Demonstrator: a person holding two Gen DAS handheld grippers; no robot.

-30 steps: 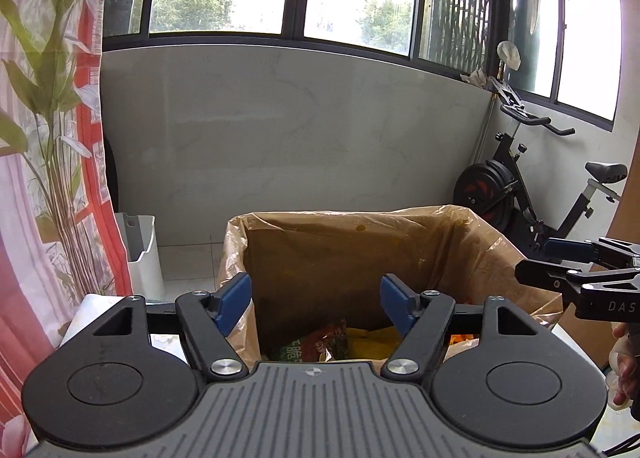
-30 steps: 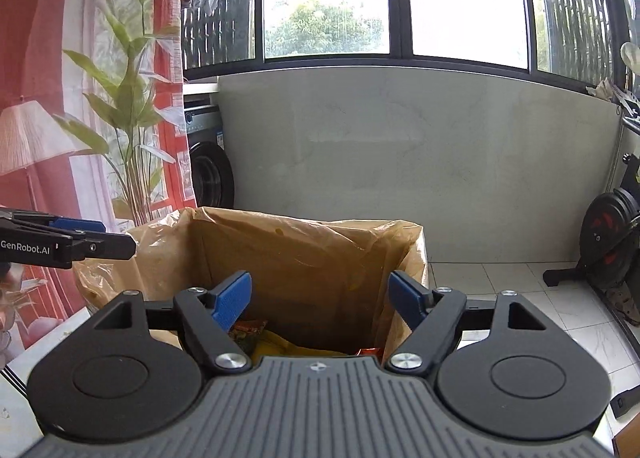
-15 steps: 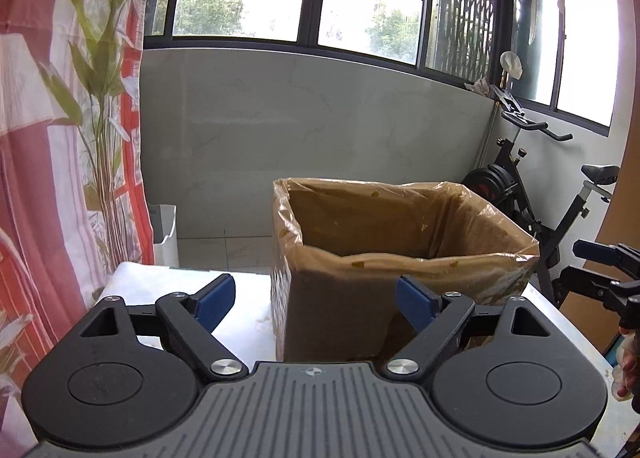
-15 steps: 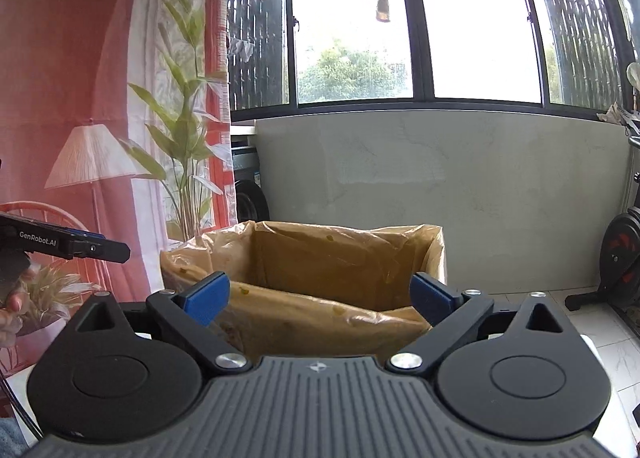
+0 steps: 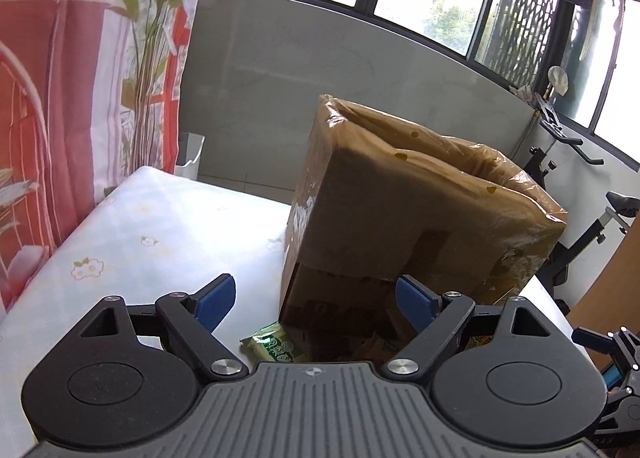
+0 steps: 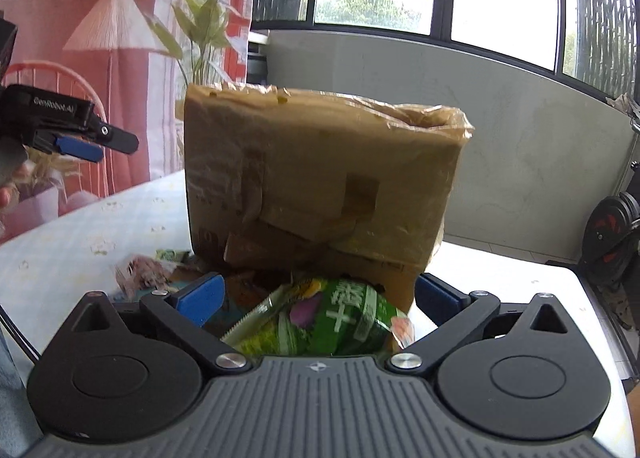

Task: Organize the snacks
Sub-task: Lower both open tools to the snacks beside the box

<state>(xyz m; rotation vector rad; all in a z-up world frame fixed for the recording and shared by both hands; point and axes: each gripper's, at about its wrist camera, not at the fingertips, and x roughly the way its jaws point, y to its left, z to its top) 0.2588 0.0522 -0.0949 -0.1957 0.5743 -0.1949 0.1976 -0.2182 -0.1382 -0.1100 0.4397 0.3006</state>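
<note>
My right gripper [image 6: 318, 300] is opening over the green snack bag [image 6: 328, 322], left gripper [image 5: 316, 304] gapes empty; closing carelessly could snag the lined cardboard box [image 6: 320, 177]

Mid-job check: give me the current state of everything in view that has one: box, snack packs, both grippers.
Cardboard box: upright on the table, top open, lined with a plastic bag.
Green snack bag: lying on the table before the box, between the right gripper fingers, not gripped.
Small green packet: lying at the box's corner.
Left gripper: open, empty.
Right gripper: jaws opening.
</note>
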